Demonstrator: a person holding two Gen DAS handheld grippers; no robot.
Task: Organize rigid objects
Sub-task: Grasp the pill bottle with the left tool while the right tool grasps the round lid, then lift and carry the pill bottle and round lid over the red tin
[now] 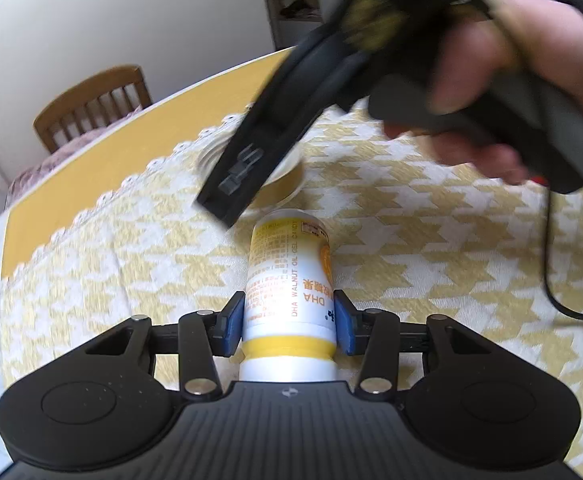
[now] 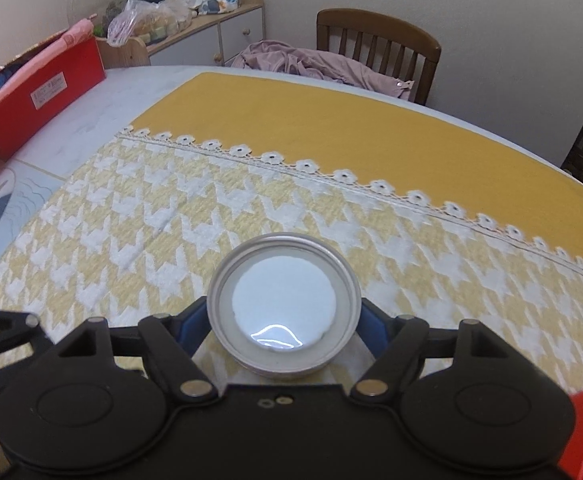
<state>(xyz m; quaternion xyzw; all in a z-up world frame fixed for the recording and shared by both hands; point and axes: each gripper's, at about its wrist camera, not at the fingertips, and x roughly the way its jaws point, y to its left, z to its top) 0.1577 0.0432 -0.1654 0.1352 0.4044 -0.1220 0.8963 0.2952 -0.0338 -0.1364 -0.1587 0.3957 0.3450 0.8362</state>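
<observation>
Both jaws are clamped: the left gripper (image 1: 289, 322) pinches a white-and-yellow bottle (image 1: 289, 280) with its blue pads (image 1: 233, 322) pressing either side, while the right gripper (image 2: 283, 320) grasps a round tin (image 2: 283, 306) at its silver rim. That bottle points away from the camera over the yellow houndstooth tablecloth (image 1: 431, 248), its label reading DHA walnut oil gel candy. From the left wrist view, the right gripper is a blurred shape over the cloth — the tin's side peeks out behind it.
</observation>
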